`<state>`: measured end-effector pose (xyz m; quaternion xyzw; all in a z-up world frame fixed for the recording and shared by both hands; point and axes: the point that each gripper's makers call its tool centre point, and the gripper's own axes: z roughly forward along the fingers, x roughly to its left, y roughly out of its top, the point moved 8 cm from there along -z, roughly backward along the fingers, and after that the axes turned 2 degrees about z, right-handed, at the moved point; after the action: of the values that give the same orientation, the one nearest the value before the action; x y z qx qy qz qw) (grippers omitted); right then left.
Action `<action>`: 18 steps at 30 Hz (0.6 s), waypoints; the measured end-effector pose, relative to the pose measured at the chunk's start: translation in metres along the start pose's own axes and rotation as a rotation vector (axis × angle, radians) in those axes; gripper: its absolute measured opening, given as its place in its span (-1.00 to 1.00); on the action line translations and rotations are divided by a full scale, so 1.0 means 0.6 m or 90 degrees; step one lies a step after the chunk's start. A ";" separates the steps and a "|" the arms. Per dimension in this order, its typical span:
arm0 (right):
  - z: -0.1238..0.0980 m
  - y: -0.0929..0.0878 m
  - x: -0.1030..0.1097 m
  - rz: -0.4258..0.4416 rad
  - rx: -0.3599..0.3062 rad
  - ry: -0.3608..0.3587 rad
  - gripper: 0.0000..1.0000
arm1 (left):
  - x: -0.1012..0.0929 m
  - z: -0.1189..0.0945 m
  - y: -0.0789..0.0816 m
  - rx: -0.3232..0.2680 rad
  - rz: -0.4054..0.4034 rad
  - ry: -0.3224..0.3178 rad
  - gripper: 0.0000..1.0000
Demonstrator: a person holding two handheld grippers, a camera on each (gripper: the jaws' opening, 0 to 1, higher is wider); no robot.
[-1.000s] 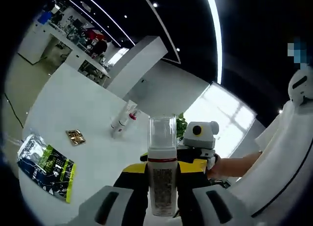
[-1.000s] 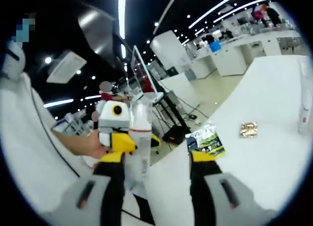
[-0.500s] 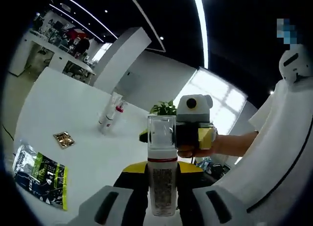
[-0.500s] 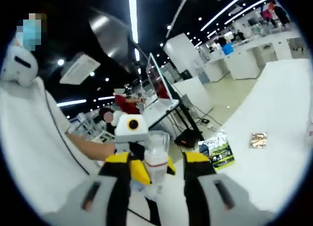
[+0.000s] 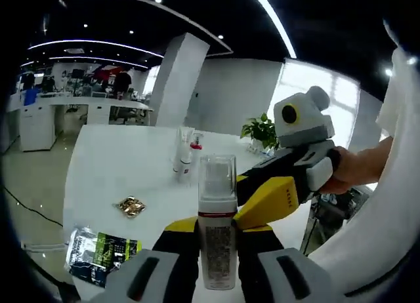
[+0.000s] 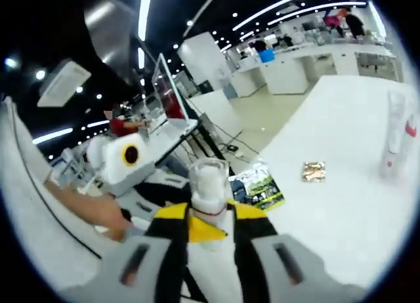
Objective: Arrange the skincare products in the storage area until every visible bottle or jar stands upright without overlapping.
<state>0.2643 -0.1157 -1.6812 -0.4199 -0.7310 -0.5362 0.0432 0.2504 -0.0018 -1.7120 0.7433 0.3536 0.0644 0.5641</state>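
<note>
Clear-capped pump bottle (image 5: 217, 231): we see it upright between both grippers, above the table edge.
Left gripper (image 5: 217, 280): clenched on its lower body.
Right gripper (image 6: 209, 247): clamped around its neck.
White table (image 5: 118, 162): two tubes (image 5: 184, 156) at 11 o'clock; gold sachet (image 5: 131, 206) and printed packet (image 5: 102, 256) toward 9.

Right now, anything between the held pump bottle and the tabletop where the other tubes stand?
Nothing visible blocks it. The pump bottle sits between both tools, the right tool closing on it from the side. The table toward the standing tubes is bare; gold sachet and green packet lie off to the side.
</note>
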 end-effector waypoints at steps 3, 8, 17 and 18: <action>0.005 0.001 -0.001 0.034 -0.003 -0.006 -0.54 | -0.002 0.009 0.002 0.011 0.025 0.024 -0.58; 0.005 0.002 -0.009 0.046 0.000 -0.037 -0.61 | -0.008 0.020 0.008 0.025 0.071 0.042 -0.58; -0.005 -0.004 -0.017 0.064 0.004 -0.064 -0.65 | -0.009 0.033 0.005 0.027 0.057 0.034 -0.57; -0.006 -0.003 -0.018 0.064 0.003 -0.065 -0.65 | -0.010 0.034 0.005 0.026 0.054 0.034 -0.57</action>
<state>0.2688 -0.1252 -1.6867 -0.4826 -0.7117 -0.5093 0.0338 0.2576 -0.0221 -1.7149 0.7671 0.3380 0.1012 0.5358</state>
